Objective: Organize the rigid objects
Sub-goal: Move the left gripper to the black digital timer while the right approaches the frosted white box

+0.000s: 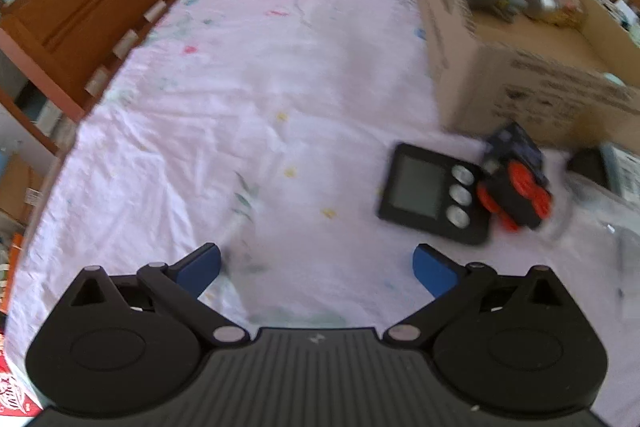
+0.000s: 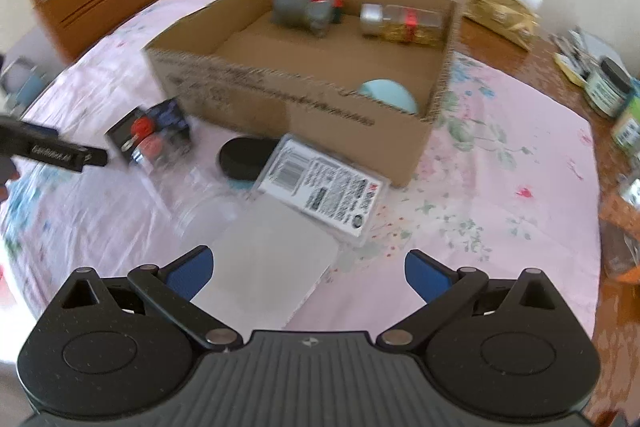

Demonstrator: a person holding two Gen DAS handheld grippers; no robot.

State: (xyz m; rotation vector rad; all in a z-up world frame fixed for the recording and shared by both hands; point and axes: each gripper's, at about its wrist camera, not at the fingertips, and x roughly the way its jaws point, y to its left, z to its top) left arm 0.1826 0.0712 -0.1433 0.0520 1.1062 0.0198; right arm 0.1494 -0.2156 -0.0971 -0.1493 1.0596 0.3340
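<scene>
Items not yet boxed lie on the pink floral tablecloth point(image 2: 500, 187) just in front of the open brown cardboard box point(image 2: 304, 107): flat black digital timer with three round buttons point(image 1: 434, 193), black toy car with red wheels point(image 1: 516, 187) touching its button edge, black round lid point(image 2: 244, 157), clear printed plastic case point(image 2: 324, 187), pale grey flat square slab point(image 2: 272, 263). Left gripper point(image 1: 316, 267): jaws wide apart, nothing between. Right gripper point(image 2: 308, 267): jaws apart, hovering over the slab. Judgement: timer is stiff, light and smooth-faced, so grip across its narrow edges. The car may roll; take the body.
</scene>
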